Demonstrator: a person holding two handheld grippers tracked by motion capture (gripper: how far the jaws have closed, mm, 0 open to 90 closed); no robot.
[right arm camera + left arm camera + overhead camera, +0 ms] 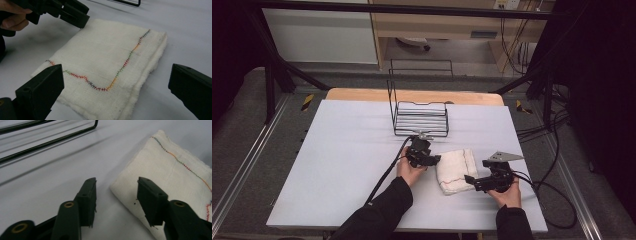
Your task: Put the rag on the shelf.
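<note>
The work looks to be at its start: the cloth (456,170) lies folded on the table (337,165), in front of the rack (421,119) and between the two grippers, and nothing has lifted it yet. The left gripper (116,195) has its jaws partly parted around the cloth's near corner, one jaw over bare table and the other over the fabric; the pads do not press on it, so no grip is made. The right gripper (115,92) stands wide open at the opposite side, its jaws low to either side of the cloth's edge and apart from it. What seems left is nearly everything: closing on the corners, raising the cloth, and whatever folding or placing follows, perhaps toward the rack, though that is a guess. The cloth is off-white, soft and loosely woven, gauze-like, folded into a thick rectangular pad of several layers with rounded, puffy edges; a line of multicoloured zigzag stitching runs across its top face and turns a corner. The table cover is smooth, matt and pale. The rack is thin black wire, a shallow basket with a tall looped back. The jaws are blocky matt black plastic with flat faces.
</note>
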